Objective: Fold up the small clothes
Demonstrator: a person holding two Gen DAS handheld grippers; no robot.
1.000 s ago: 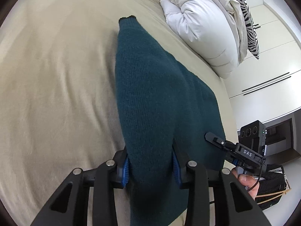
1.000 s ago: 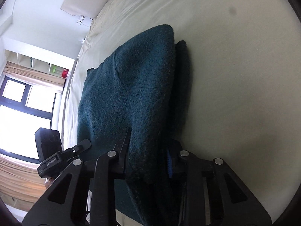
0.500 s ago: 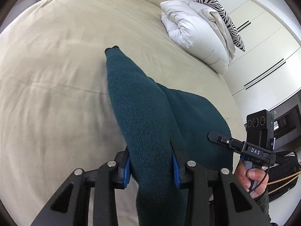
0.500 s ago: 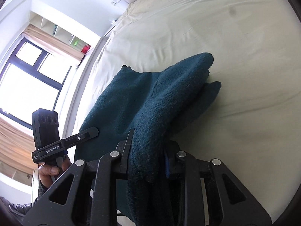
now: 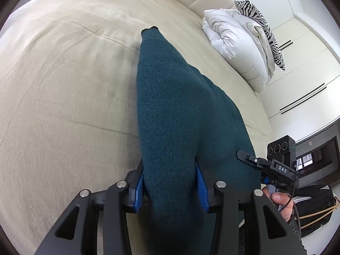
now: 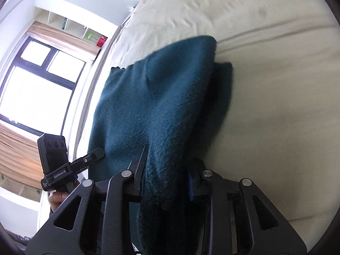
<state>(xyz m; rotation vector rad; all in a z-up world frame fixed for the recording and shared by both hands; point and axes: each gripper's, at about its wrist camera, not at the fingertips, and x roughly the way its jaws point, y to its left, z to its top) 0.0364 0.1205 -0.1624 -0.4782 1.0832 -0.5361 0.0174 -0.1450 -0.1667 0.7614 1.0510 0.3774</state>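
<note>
We saw a teal knit sweater point(image 5: 178, 114), fuzzy and doubled over, lying on the beige bed point(image 5: 63, 97), its long axis running away toward its narrow far end. Our left gripper point(image 5: 170, 182) and right gripper point(image 6: 165, 180) each pinched its near edge, jaws opening.

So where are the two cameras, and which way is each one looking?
Left wrist view: on the left tool, looking along the teal sweater to the white duvet; a hand with the right tool shows.
Right wrist view: on the right tool, looking over the sweater toward the window; the left tool shows.
Both share the sweater and the bed; both tools' jaws are opening.
</note>
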